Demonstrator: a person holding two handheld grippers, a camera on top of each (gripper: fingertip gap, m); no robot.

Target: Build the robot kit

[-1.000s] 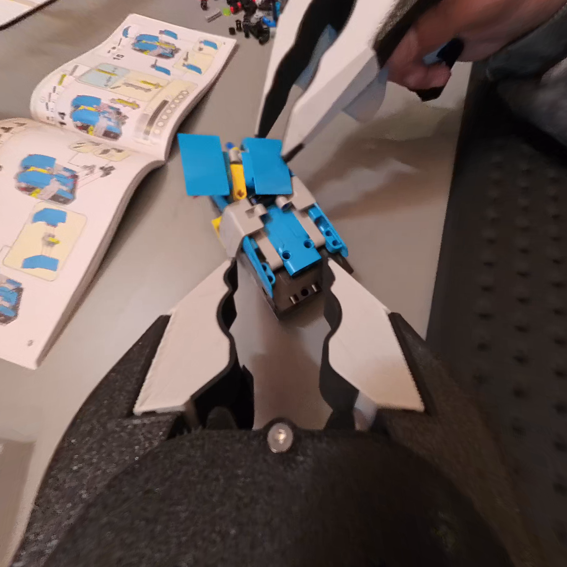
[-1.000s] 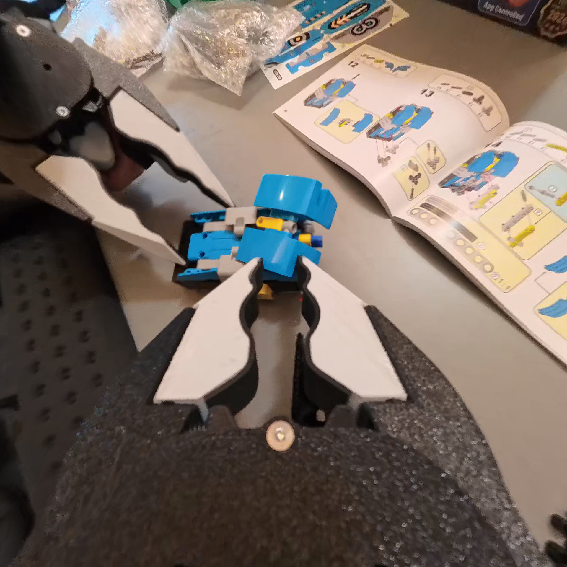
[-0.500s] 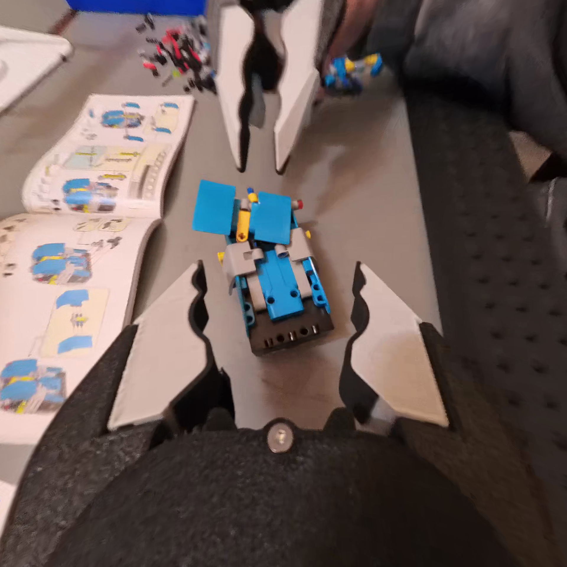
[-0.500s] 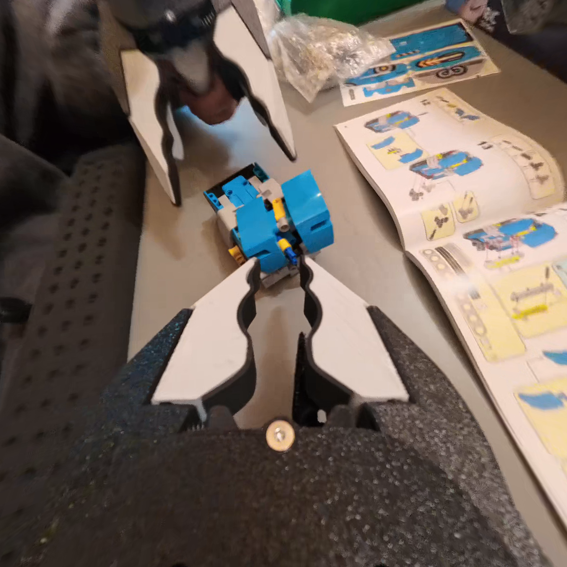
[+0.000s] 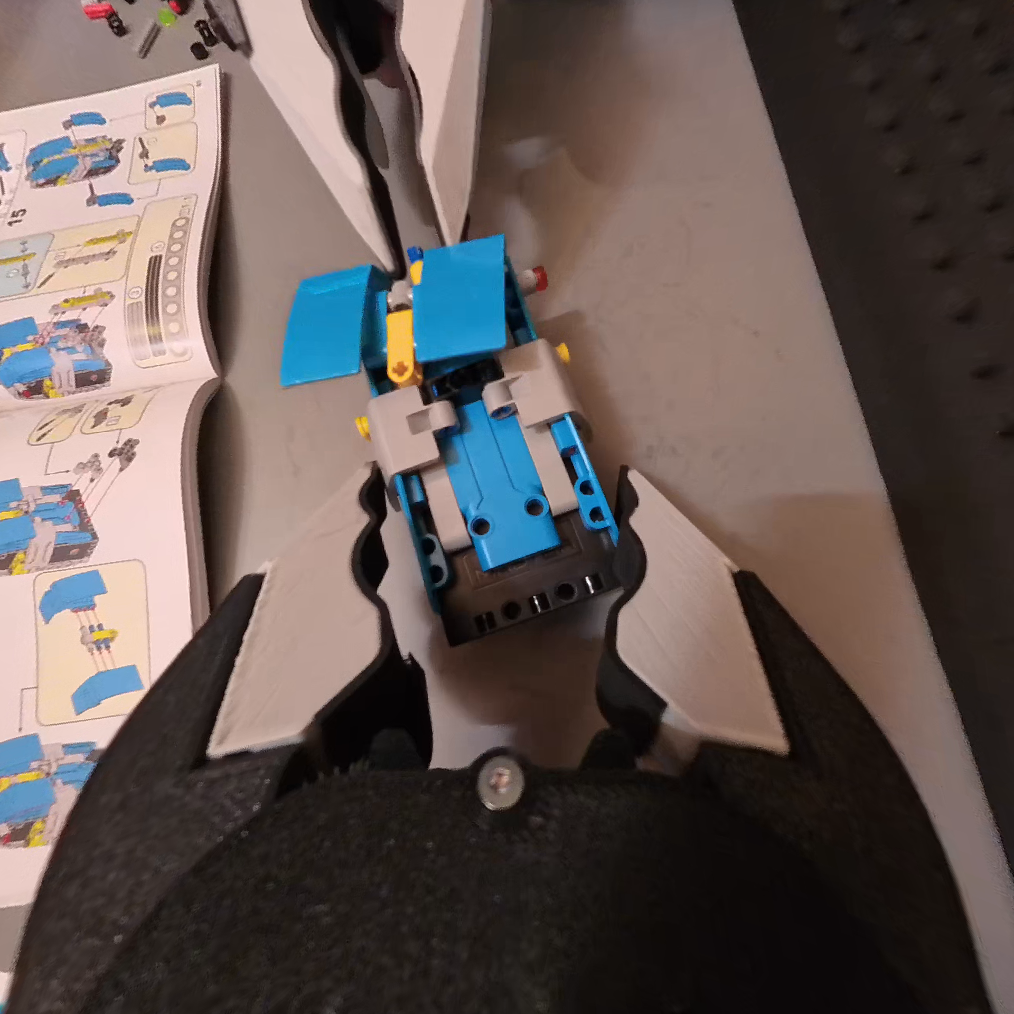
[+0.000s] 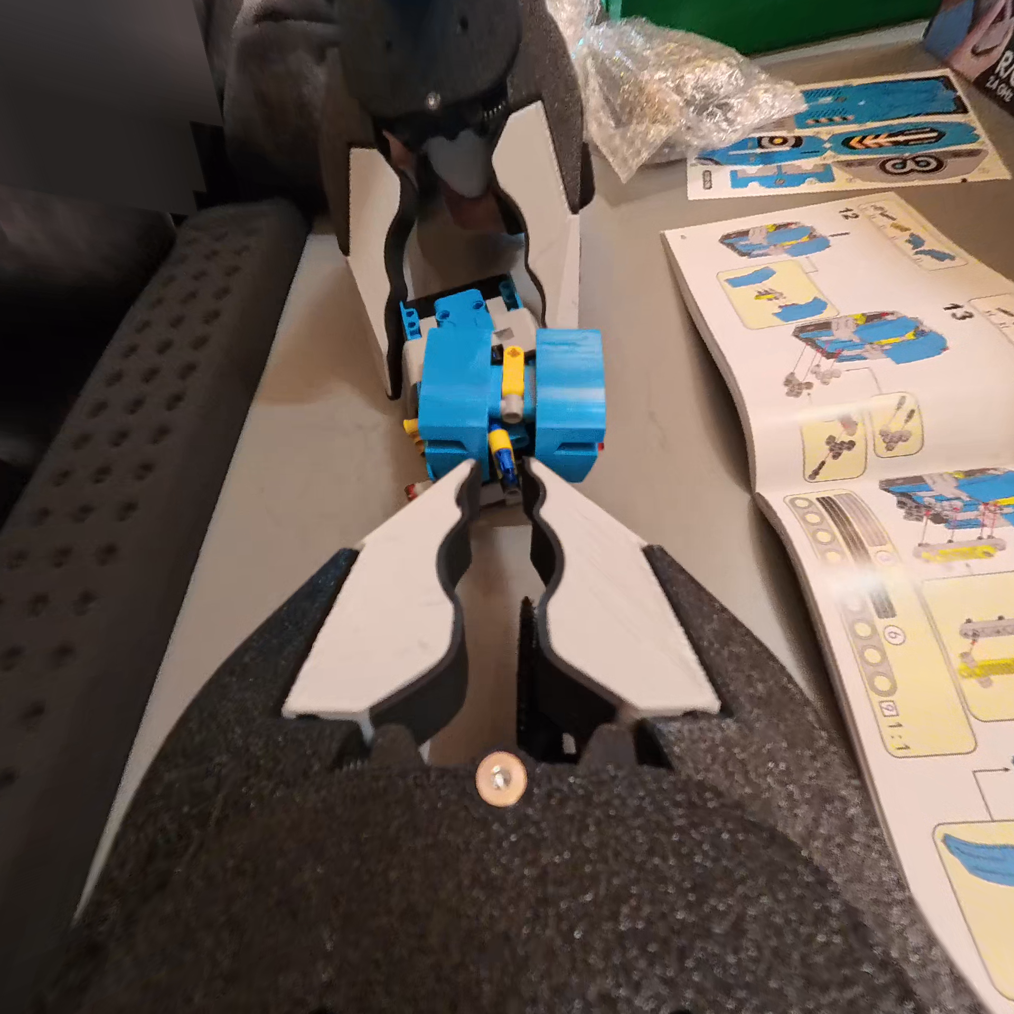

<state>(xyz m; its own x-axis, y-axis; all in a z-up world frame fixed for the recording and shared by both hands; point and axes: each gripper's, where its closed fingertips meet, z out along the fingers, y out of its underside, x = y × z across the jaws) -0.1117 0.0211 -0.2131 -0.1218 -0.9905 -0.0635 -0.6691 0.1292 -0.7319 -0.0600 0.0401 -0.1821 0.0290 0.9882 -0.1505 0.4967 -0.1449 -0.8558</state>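
Note:
A blue, grey and black brick model (image 5: pixel 499 494) lies on the grey table (image 5: pixel 686 384). My left gripper (image 5: pixel 499 477) is open and straddles its black rear end closely. The right finger touches the side and a thin gap shows on the left. My right gripper (image 6: pixel 498 466) faces it from the front of the model (image 6: pixel 455 384). It is open only narrowly, with its tips on either side of a small blue and yellow pin (image 6: pixel 502 455) between the two curved blue panels. Each gripper shows in the other's view: the right one (image 5: pixel 425 255) and the left one (image 6: pixel 472 362).
An open instruction booklet (image 5: pixel 110 384) lies beside the model, also in the right wrist view (image 6: pixel 850 439). A sticker sheet (image 6: pixel 850 137), clear plastic bags (image 6: pixel 669 93) and loose small parts (image 5: pixel 164 22) lie farther off. A black perforated mat (image 5: pixel 905 329) borders the table.
My left gripper let go of the model, opened wide, then came forward and narrowed around its rear. My right gripper swung round to the model's front and moved its tips up to the pin.

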